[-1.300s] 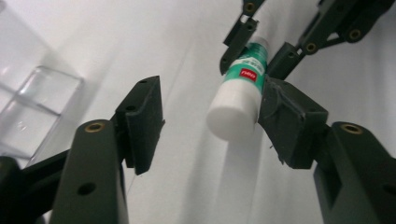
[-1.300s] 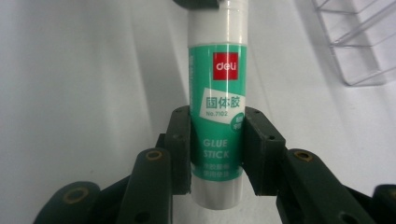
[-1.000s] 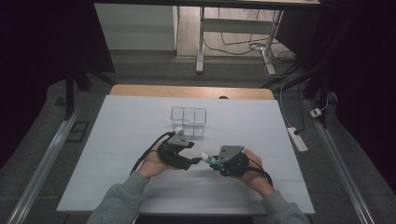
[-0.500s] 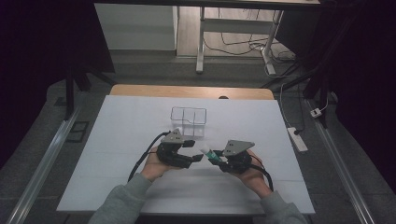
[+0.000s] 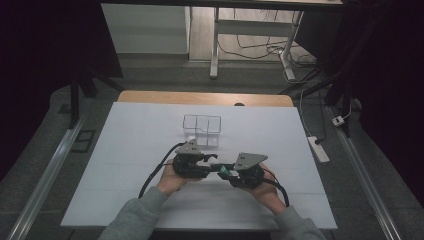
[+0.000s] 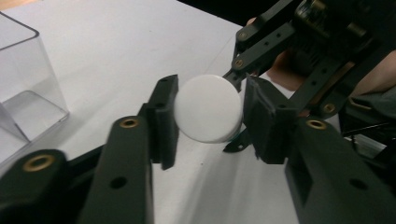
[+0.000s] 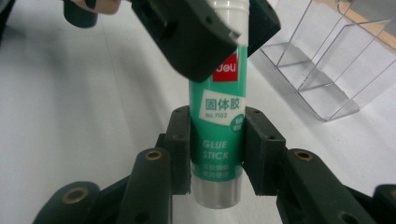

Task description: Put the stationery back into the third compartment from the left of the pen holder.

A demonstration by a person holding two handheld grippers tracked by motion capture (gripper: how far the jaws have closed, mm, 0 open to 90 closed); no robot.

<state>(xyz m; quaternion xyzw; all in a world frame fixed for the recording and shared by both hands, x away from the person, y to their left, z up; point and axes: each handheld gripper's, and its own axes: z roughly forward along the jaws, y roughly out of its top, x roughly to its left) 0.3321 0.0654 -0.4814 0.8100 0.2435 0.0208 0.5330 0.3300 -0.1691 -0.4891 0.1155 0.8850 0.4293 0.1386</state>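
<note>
White table, clear box at centre. Right gripper clamps glue stick; left gripper, jaws just closing, grips its cap.

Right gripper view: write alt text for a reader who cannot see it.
A green glue stick stands clamped between the right tongs, its white cap end gripped by the left tongs coming in from above. A clear plastic box with compartments sits on the white table to the right behind it.
</note>
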